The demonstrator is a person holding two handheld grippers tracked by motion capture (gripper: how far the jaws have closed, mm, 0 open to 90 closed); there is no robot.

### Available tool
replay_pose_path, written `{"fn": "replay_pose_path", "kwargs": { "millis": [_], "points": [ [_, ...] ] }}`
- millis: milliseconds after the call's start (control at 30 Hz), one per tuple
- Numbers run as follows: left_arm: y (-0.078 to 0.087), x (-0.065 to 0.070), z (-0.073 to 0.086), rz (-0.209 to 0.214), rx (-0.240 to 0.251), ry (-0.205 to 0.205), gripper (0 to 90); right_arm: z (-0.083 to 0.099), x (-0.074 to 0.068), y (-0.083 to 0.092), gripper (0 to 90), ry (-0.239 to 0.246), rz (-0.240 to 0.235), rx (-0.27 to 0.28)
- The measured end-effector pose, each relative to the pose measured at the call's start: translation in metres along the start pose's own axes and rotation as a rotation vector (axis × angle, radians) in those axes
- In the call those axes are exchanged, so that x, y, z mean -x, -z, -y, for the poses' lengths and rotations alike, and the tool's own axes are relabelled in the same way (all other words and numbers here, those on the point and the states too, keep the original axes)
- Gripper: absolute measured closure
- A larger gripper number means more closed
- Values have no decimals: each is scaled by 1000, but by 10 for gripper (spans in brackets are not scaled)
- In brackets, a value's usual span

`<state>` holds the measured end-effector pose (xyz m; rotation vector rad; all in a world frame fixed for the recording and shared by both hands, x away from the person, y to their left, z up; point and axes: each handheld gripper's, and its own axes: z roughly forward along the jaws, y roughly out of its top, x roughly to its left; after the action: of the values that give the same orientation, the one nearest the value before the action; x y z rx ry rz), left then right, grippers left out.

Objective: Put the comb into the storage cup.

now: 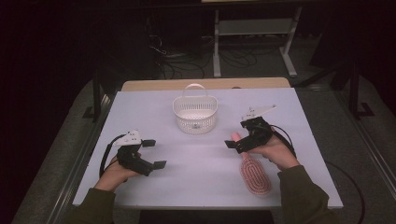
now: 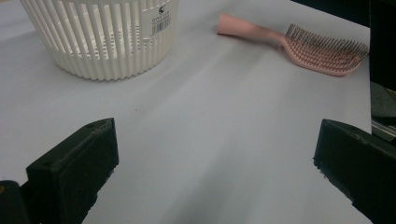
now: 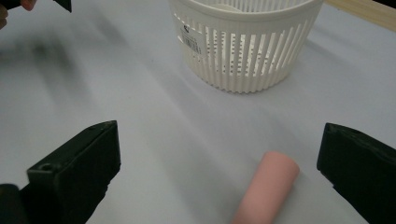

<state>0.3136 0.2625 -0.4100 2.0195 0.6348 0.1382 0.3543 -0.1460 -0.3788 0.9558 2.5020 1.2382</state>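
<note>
Item: my right gripper [image 1: 239, 140], jaws wide, empty, poised over the handle end of the brush [image 1: 254, 174].
Item: brush, pink, flat on the table [image 1: 196, 158], right near side, handle between my right jaws.
Item: my left gripper [image 1: 154, 154], jaws wide, empty, left near side.
Item: basket [image 1: 195, 113], white, slotted, upright, centre far side, well apart from the brush.
</note>
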Motion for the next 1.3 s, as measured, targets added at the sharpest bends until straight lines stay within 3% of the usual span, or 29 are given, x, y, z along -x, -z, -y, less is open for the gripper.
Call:
{"fn": "replay_pose_path", "kwargs": {
  "millis": [1067, 1300],
  "points": [
    [1, -1, 0, 4, 10, 1, 0, -29, 10, -24, 0, 5, -8, -33],
    [1, -1, 0, 3, 11, 1, 0, -30, 10, -30, 40, 5, -1, -44]
  ]
}}
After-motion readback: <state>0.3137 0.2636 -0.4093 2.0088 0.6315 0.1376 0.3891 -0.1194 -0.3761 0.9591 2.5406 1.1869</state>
